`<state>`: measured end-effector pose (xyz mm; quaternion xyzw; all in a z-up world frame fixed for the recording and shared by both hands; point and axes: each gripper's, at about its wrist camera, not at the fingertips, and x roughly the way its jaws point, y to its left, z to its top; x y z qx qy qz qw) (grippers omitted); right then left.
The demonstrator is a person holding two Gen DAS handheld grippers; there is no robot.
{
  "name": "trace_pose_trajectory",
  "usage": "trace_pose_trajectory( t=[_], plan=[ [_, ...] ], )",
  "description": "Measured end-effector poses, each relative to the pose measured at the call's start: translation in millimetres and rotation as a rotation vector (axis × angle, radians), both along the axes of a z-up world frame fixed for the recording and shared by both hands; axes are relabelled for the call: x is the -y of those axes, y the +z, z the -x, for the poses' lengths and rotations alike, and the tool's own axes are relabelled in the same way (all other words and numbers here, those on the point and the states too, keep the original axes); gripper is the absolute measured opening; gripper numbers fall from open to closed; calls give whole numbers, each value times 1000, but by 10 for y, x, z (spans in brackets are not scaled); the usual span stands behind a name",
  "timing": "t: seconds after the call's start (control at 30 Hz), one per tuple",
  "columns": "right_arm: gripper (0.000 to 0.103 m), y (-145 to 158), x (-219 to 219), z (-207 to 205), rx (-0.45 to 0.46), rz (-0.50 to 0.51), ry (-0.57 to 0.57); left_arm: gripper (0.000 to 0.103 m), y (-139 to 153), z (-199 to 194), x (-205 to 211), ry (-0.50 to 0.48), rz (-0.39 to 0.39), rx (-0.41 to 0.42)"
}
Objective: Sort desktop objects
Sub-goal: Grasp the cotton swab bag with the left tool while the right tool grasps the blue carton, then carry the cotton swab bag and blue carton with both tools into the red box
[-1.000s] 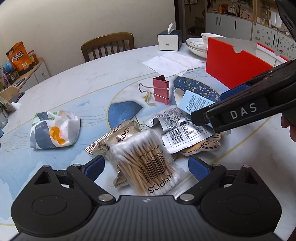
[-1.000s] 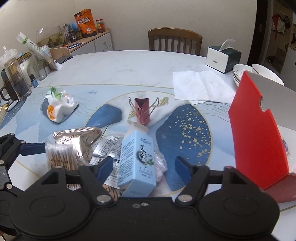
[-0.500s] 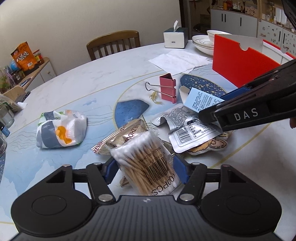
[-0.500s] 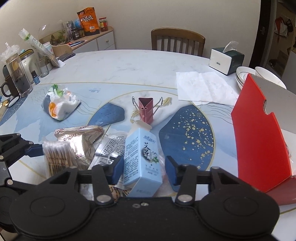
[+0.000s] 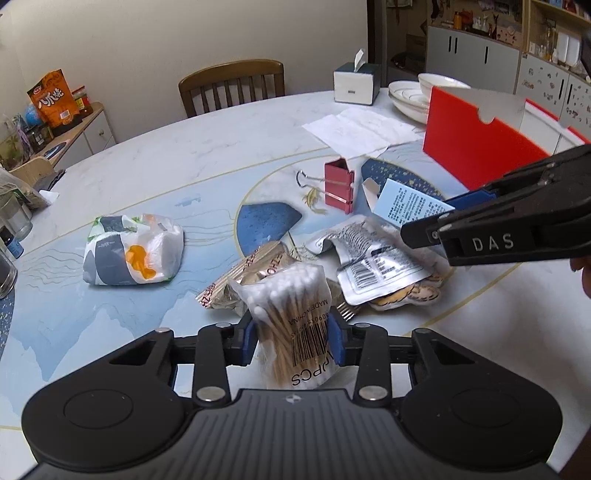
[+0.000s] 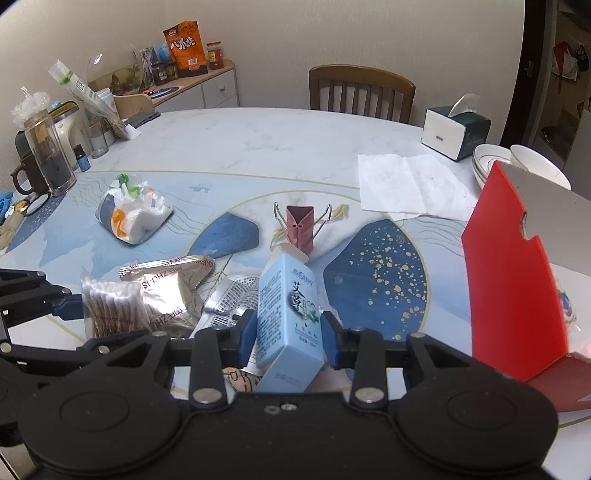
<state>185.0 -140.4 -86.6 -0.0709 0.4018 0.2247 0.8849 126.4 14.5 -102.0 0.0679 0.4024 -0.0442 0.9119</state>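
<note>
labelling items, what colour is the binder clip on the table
Red, with silver wire handles; the binder clip shows best in the left wrist view.

Soft, even indoor light is falling across the table (image 5: 155,155), perhaps from overhead, and shadows are staying faint. Both fisheye views are bending the table's far edge and the wall (image 6: 369,33) into curves. The corners are darkening. Silver packets (image 5: 373,266) near the middle are catching mild glare.

A home dining room: round marble-patterned table (image 6: 258,140), wooden chair (image 6: 360,90), tissue box (image 6: 456,131), stacked bowls (image 6: 495,162), and a sideboard (image 6: 207,86) bearing snack packets.
</note>
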Motion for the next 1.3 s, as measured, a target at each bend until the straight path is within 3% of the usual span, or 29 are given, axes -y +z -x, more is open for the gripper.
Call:
trace_pose_trajectory(
  t=[0.53, 1.3],
  plan=[
    [36, 395, 280, 210, 24, -26, -42, 36, 466, -64, 177, -67, 84, 38],
    [36, 927, 1233, 367, 98, -71, -136, 36, 1021, -295, 1175, -277, 128, 88]
  ],
)
